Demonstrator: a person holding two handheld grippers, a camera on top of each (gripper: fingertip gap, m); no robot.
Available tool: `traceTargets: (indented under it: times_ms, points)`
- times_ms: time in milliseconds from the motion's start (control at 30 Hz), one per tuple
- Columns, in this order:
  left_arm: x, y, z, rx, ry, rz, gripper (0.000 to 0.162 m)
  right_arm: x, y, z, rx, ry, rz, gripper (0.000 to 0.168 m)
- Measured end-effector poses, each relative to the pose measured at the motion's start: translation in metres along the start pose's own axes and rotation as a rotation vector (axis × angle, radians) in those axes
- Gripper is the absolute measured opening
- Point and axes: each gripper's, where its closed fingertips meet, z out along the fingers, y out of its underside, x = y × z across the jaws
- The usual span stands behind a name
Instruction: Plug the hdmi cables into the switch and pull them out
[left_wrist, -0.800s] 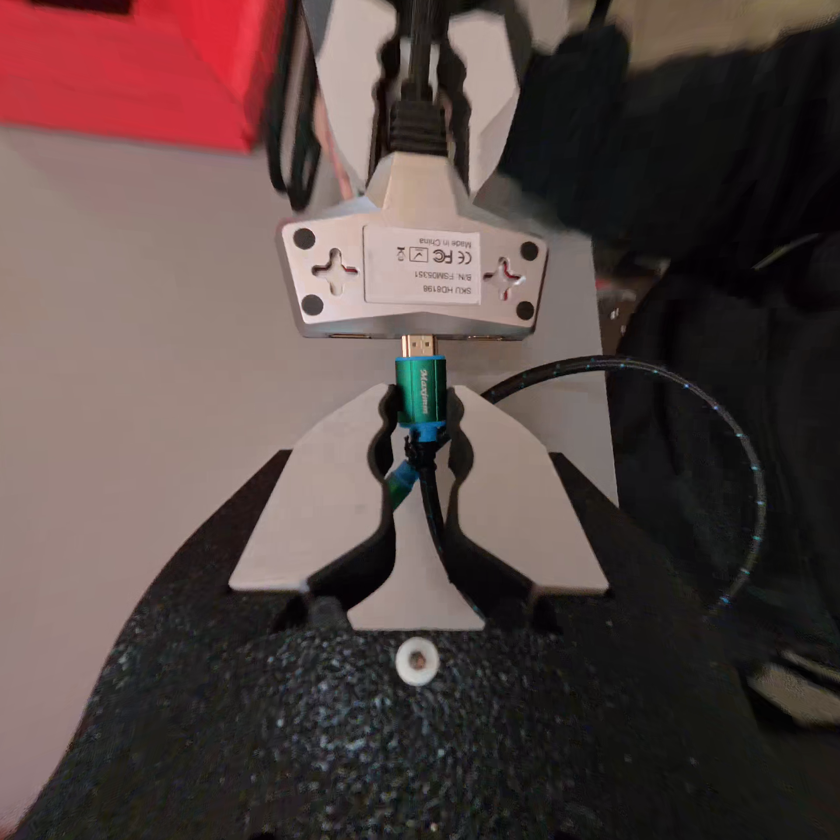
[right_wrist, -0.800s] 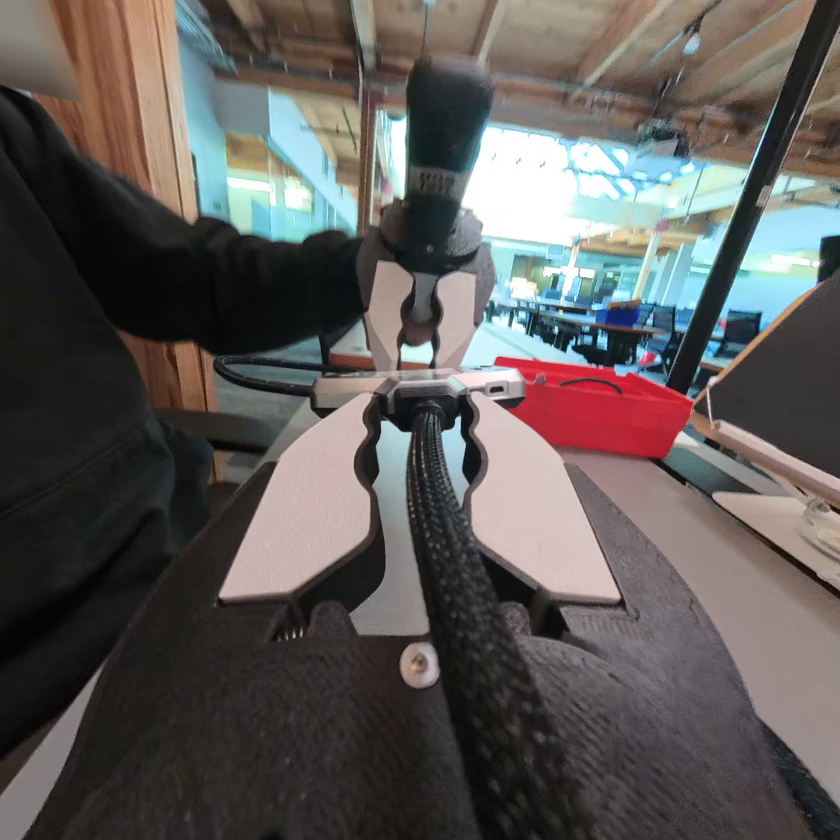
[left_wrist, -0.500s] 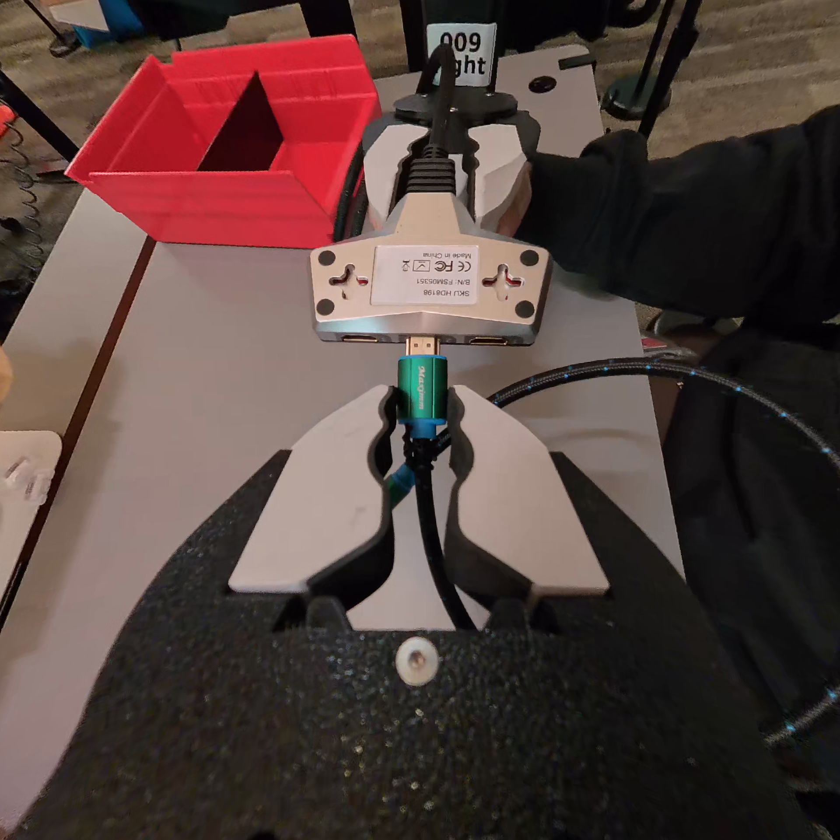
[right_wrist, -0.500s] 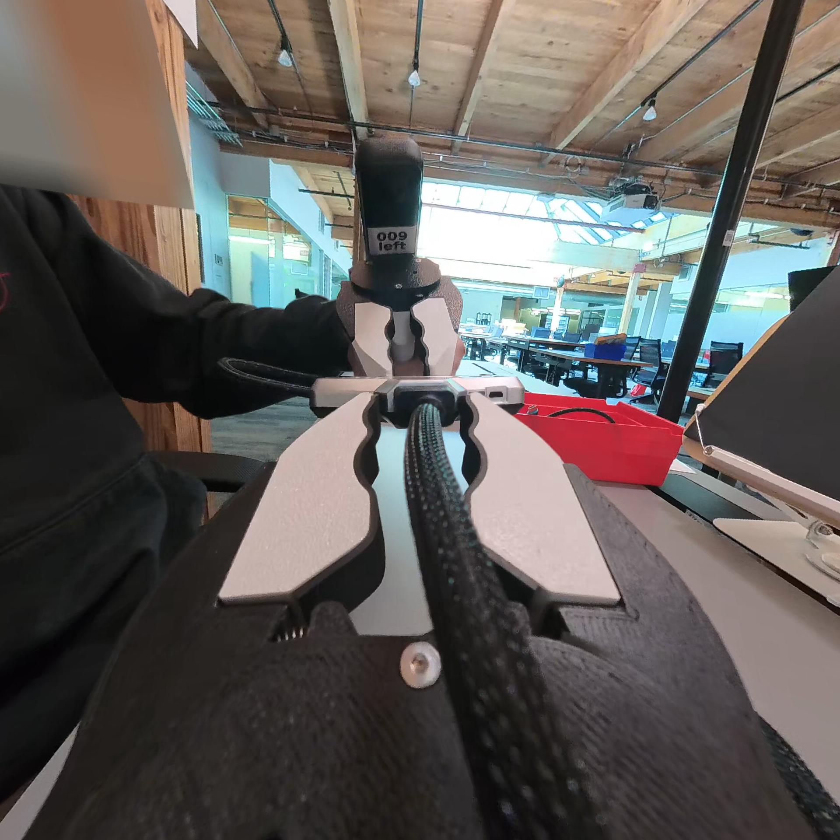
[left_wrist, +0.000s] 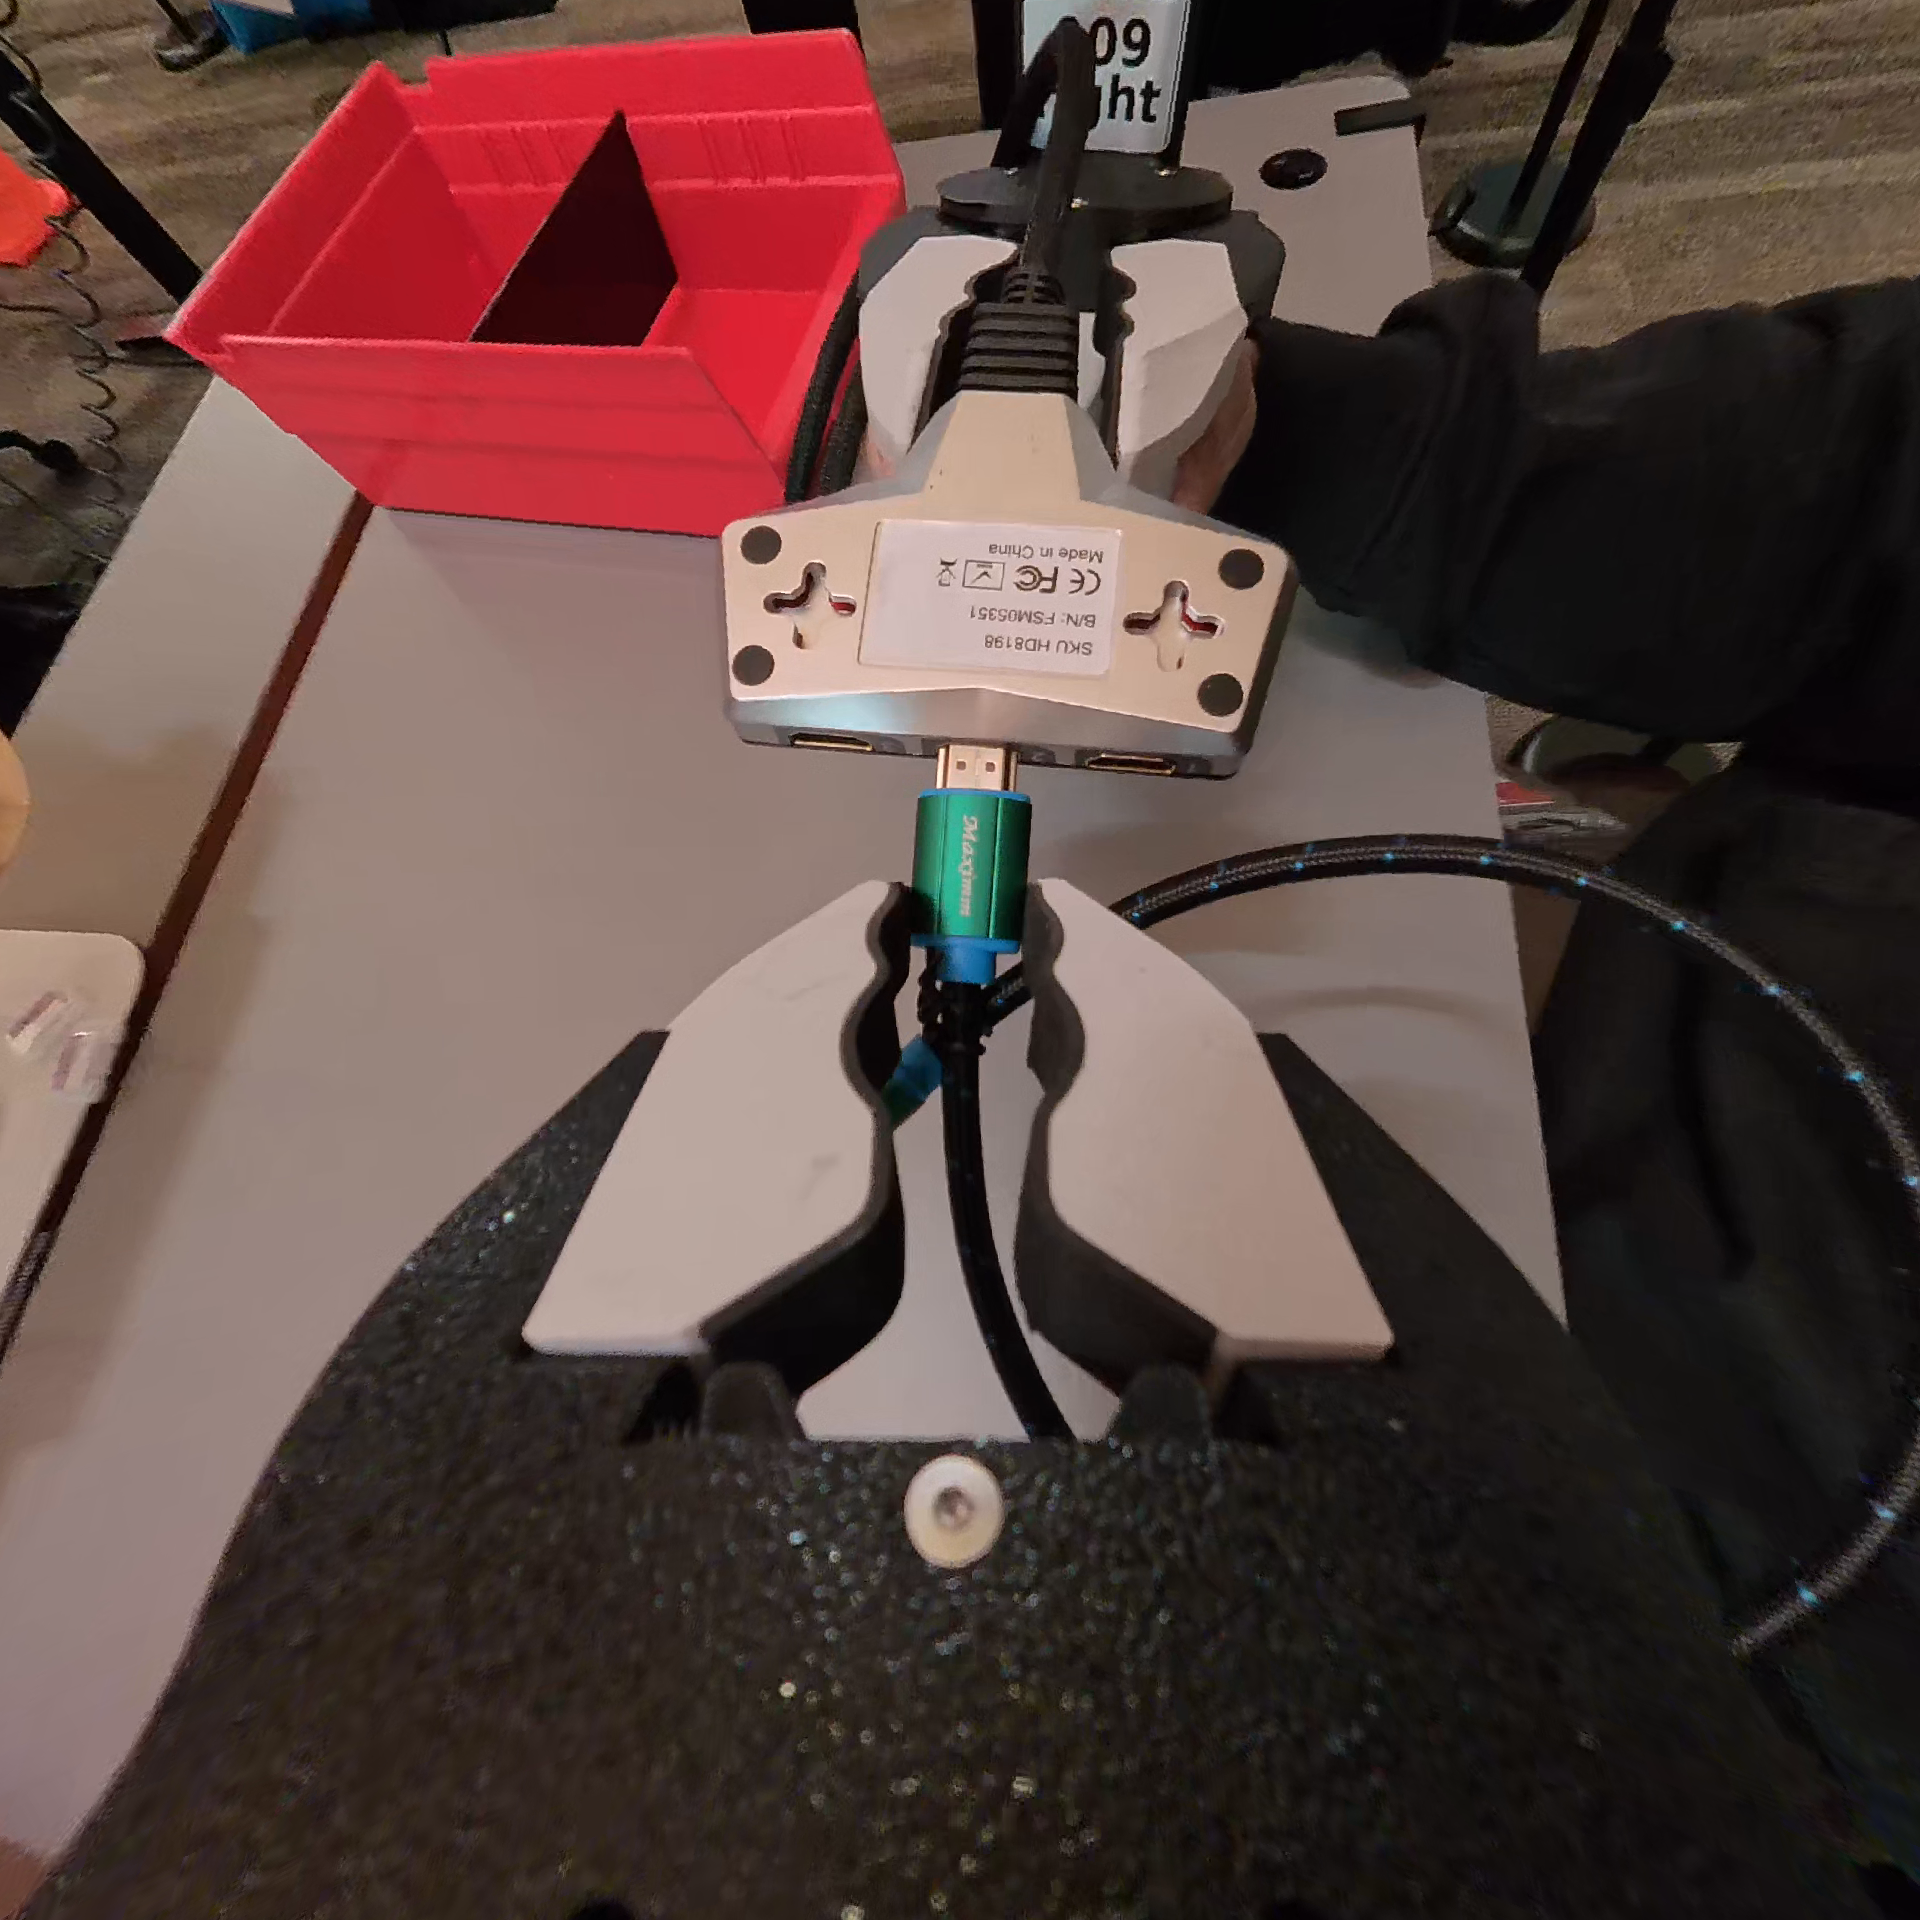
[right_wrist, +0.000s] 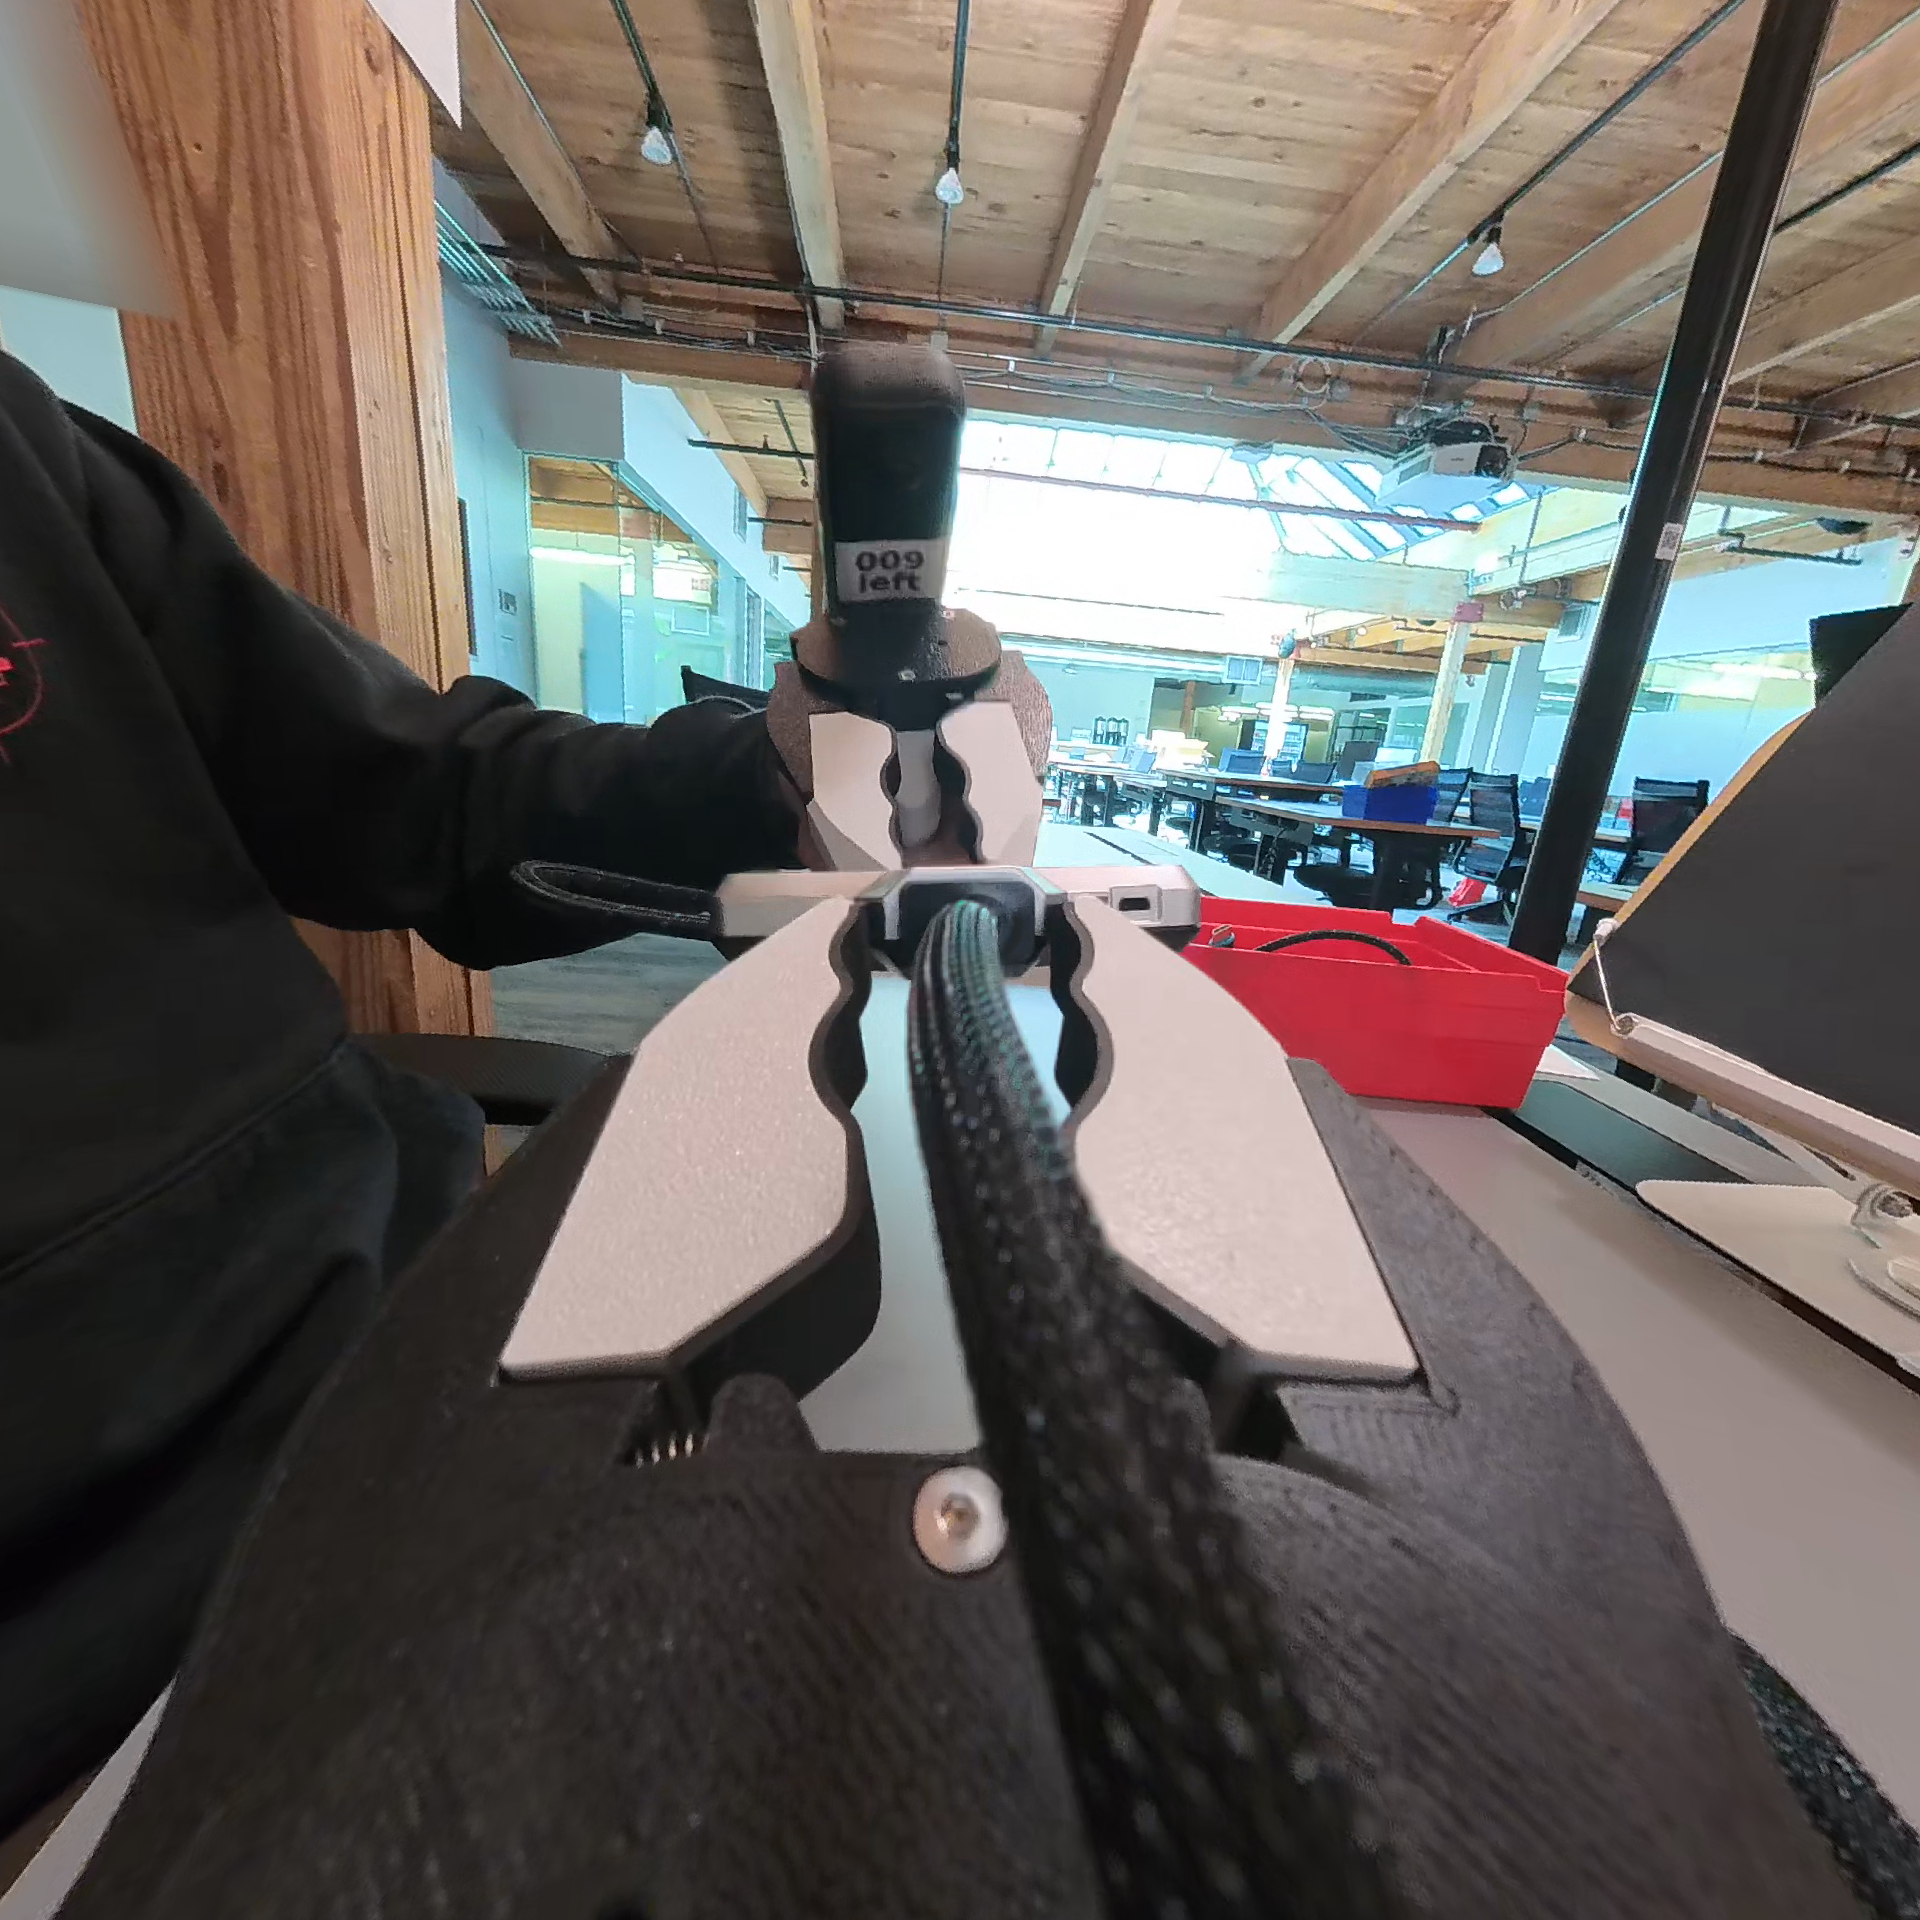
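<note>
The silver HDMI switch (left_wrist: 1003, 613) is held above the grey table (left_wrist: 468, 831) with its labelled underside up. My left gripper (left_wrist: 966, 896) is shut on the green HDMI plug (left_wrist: 971, 873). The plug's gold tip (left_wrist: 977, 771) sits at the middle of the switch's front face, between two empty ports (left_wrist: 831, 742). How deep it goes I cannot tell. My right gripper (right_wrist: 958, 920) is shut on the switch's narrow rear end (right_wrist: 961, 896), where a thick black braided cable (right_wrist: 997, 1143) enters. It also shows in the left wrist view (left_wrist: 1049, 343), and the left gripper shows in the right wrist view (right_wrist: 928, 800).
A red bin (left_wrist: 540, 343) stands on the table behind and left of the switch, and also shows in the right wrist view (right_wrist: 1371, 997). The plug's braided cable (left_wrist: 1662, 935) loops off the table's right side. A person's black sleeve (left_wrist: 1558, 499) is at the right. A dark panel on a stand (right_wrist: 1766, 935) is nearby.
Both views have settled from a blurred tilt, and the table and red bin have come into the left view. The plug's tip stays at the switch's front face.
</note>
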Motion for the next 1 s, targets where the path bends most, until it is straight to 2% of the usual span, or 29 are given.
traceTargets:
  times_ms: [167,500,567,700,1000]
  points:
    - [0.000,-0.009,-0.009,0.052,-0.024,0.044,0.020,-0.002,0.003,-0.001,-0.047,-0.005,0.015,0.035]
    - [0.001,0.003,-0.006,-0.130,-0.010,0.172,0.019,-0.005,0.011,0.002,-0.102,-0.018,0.039,0.035]
    - [0.003,0.003,-0.002,-0.102,0.012,0.153,0.019,-0.006,0.010,0.001,-0.098,-0.023,0.043,0.035]
    - [0.001,-0.015,-0.009,0.080,0.040,0.070,0.019,-0.004,0.005,-0.003,-0.054,-0.019,0.049,0.035]
    - [0.004,-0.009,-0.010,0.186,0.080,-0.010,0.019,-0.005,0.009,0.001,-0.042,-0.029,0.060,0.035]
